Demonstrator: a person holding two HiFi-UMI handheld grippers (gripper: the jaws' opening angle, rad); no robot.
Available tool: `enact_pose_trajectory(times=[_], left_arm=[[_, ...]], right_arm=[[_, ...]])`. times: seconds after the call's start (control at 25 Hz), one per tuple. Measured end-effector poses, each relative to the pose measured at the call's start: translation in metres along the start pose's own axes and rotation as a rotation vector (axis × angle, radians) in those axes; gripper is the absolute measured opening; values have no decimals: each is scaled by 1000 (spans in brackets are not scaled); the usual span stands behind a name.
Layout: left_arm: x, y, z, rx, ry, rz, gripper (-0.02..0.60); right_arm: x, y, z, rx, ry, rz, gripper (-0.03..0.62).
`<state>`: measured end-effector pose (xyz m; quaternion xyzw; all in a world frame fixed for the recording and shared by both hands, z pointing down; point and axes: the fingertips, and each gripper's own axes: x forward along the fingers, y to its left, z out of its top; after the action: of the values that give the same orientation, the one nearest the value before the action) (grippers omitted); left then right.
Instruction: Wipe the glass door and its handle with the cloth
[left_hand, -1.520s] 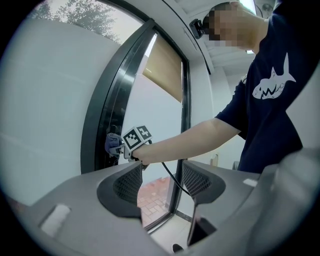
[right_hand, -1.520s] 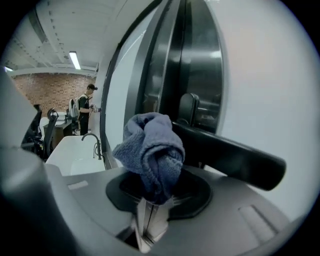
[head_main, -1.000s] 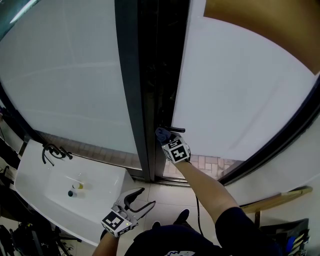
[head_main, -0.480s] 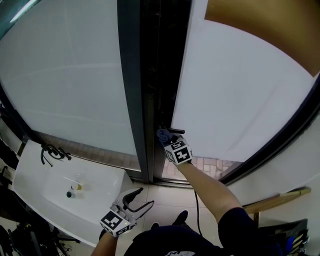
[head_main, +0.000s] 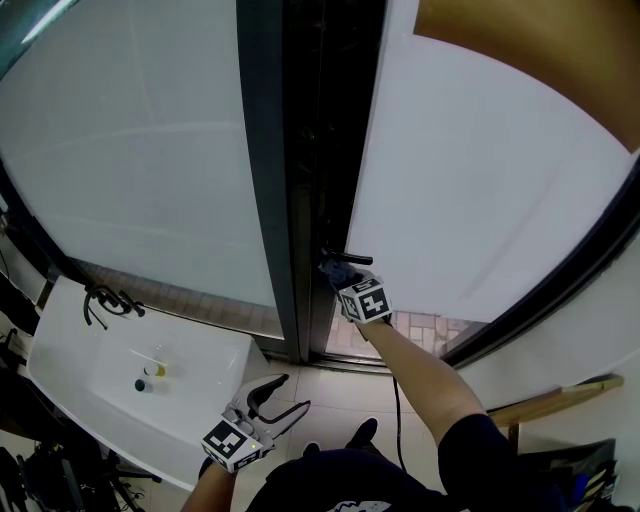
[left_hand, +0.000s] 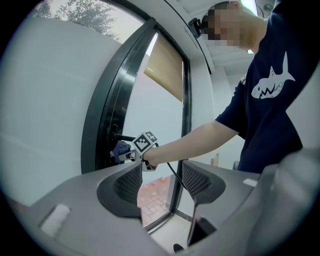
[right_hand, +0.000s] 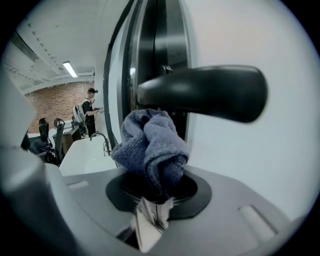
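Our right tongs (right_hand: 154, 202) are clenched on a bunched blue-grey cloth (right_hand: 150, 145), which bulges up out of the closed jaws. Its top sits against the underside of the black lever handle (right_hand: 210, 92), close to where the handle meets the dark door frame (head_main: 300, 150). The handle juts out across the pale glass door (head_main: 470, 180), and the cloth lies below it at the door's edge. Our left tongs (head_main: 292, 393) are released, jaws apart with nothing between them. We hold them low by our body above the tiled floor (head_main: 330, 385), well apart from the door. Off to our left is a white counter (head_main: 70, 350) with a sink and a dark faucet (head_main: 100, 303), and two small items rest in the basin.
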<state>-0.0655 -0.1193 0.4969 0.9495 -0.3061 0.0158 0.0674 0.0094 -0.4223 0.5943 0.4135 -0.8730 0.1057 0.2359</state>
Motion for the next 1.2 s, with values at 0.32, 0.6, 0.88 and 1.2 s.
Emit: enact_pose_trajectory(times=[0.32,0.6,0.88,1.2], left_arm=[[3,2,2,-7,24,10,247],[4,4,-7,-23,23,22,247],[3,14,-16,-41,51,50,247],[13,12,-22,-40,69,48,247]], right_arm=[[0,0,-41,71,41,14,101],[20,-3,-14,542,-208,104,101],[42,1,-15,781,-276,204,101],[60,2,-45,740,-155,213,99]])
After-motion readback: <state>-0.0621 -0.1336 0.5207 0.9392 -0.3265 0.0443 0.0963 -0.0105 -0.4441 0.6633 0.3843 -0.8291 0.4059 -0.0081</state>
